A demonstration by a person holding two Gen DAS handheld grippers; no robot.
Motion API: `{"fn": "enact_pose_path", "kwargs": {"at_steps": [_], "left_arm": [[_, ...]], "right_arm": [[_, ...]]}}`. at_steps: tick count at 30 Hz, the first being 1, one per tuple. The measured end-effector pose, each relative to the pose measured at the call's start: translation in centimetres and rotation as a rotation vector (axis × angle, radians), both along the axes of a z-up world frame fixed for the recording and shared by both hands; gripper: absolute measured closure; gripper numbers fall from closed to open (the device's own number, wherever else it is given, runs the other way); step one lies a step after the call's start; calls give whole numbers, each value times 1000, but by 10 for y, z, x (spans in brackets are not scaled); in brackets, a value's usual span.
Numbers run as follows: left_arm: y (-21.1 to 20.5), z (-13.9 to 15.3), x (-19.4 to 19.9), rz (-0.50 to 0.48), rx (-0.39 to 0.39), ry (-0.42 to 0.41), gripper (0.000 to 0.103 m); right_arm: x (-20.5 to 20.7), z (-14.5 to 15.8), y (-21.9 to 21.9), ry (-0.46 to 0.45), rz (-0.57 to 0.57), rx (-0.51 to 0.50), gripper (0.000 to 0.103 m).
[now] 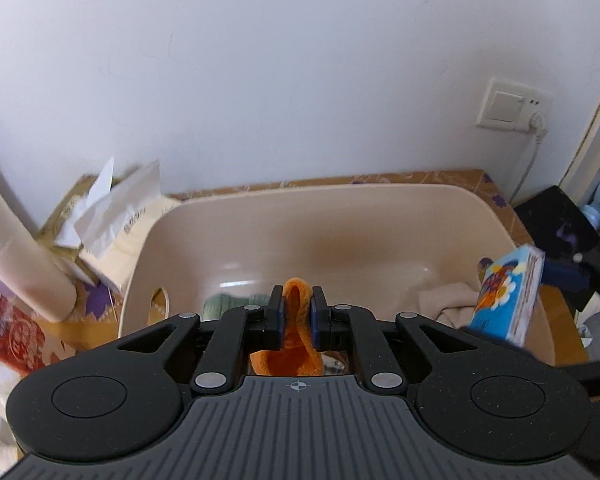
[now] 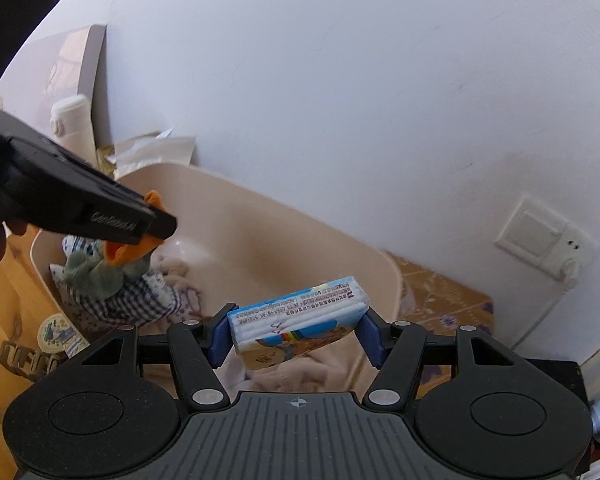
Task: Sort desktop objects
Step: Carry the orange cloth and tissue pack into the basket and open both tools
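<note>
Right, you're mid-drop on both sides, over the beige plastic tub (image 1: 380, 216) that stands on the brown patterned desk surface (image 1: 440, 178) against the white wall. Your left gripper (image 1: 296, 312) is nearly closed, pinching a fold of the orange fleece cloth (image 1: 296, 344); the cloth hangs below the pads, above the tub's near-left area, where the right wrist view shows a green plush piece (image 2: 96, 268) and a blue-checked fabric (image 2: 140, 300) already lying. Your right gripper (image 2: 296, 338) is about half open and clamps the blue illustrated tissue pack (image 2: 300, 322) across its width, tilted, above the tub's right end over a crumpled beige cloth (image 1: 448, 300). My read: this is the place step, and both items look far enough past the rim to fall inside. Next move calls for lowering a bit and spreading each gripper's fingers in turn; watch that the fleece doesn't snag on the pads, and that the pack, being slanted, doesn't tip onto the rim. Still outside the tub: a cream cylindrical bottle (image 1: 24, 256), a red printed box (image 1: 16, 336) and loose white paper packs (image 1: 116, 208) at the left, likely next in the queue.
</note>
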State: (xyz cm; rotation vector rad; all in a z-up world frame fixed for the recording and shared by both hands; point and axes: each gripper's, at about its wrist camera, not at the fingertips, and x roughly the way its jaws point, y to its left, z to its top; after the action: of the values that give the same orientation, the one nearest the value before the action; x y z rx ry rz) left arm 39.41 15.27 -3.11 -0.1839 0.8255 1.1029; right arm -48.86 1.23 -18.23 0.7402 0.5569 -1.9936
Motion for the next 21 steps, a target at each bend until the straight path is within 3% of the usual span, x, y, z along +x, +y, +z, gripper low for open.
{"fn": "enact_pose_path", "kwargs": {"at_steps": [1, 3, 6, 12, 21], "left_arm": [[2, -1, -2, 8, -4, -4, 82], [4, -1, -5, 15, 2, -9, 57], [3, 2, -11, 5, 18, -19, 38], [1, 8, -26, -1, 13, -33, 33], [-17, 26, -51, -41, 41, -57, 25]], "right_arm": [[1, -3, -1, -9, 2, 8, 41], [2, -8, -3, -23, 3, 19, 35], [6, -10, -5, -21, 1, 21, 33], [18, -3, -3, 7, 1, 18, 13], [40, 9, 10, 37, -32, 12, 0]]}}
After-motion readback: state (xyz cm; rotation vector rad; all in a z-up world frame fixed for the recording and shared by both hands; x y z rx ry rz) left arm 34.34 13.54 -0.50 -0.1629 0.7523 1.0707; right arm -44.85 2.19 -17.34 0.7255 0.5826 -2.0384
